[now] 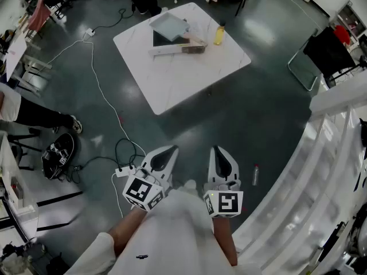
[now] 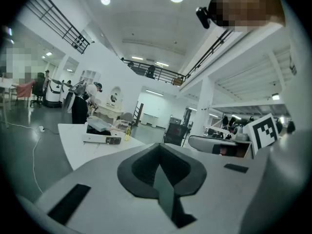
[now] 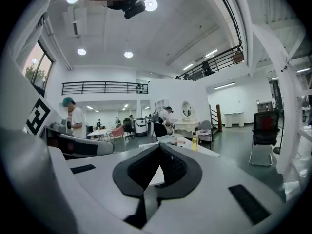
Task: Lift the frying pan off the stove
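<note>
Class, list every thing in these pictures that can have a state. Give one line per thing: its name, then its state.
left gripper: shut, empty, in the air over the floor.
right gripper: shut, empty, beside the left one.
yellow bottle: upright on the white table.
pale tray: lying partly over a dark slab on the table; untouched.

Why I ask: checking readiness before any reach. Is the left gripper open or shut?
Shut: the left gripper view shows the left gripper with jaws pressed together, nothing between them.
</note>
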`<state>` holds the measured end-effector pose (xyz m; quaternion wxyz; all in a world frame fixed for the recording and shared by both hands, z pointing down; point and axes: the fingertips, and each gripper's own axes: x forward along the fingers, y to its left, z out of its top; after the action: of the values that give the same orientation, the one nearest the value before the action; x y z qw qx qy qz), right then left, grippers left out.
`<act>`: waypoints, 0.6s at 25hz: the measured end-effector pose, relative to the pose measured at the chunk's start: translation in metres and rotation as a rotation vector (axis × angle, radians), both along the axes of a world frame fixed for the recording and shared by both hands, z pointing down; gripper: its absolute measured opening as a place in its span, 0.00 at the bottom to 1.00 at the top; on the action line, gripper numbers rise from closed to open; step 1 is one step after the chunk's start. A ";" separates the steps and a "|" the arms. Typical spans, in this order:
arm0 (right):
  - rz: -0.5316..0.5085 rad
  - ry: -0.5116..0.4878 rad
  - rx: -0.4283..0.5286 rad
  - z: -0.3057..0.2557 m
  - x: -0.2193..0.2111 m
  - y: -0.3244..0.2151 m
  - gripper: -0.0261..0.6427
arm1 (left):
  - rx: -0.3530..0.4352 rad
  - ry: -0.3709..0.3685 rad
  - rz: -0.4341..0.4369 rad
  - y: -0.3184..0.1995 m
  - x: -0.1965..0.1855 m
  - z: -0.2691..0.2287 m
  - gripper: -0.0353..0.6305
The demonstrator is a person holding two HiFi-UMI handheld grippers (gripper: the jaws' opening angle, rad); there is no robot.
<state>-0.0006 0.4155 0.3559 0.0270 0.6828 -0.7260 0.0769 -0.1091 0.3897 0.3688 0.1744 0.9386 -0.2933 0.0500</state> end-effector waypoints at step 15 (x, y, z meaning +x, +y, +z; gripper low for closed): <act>-0.008 -0.071 0.029 -0.014 0.005 0.070 0.04 | -0.026 0.029 0.056 0.054 0.016 -0.014 0.06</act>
<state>0.0045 0.4853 0.3415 -0.0082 0.6771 -0.7302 0.0903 -0.0929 0.4434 0.3544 0.1895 0.9447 -0.2637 0.0450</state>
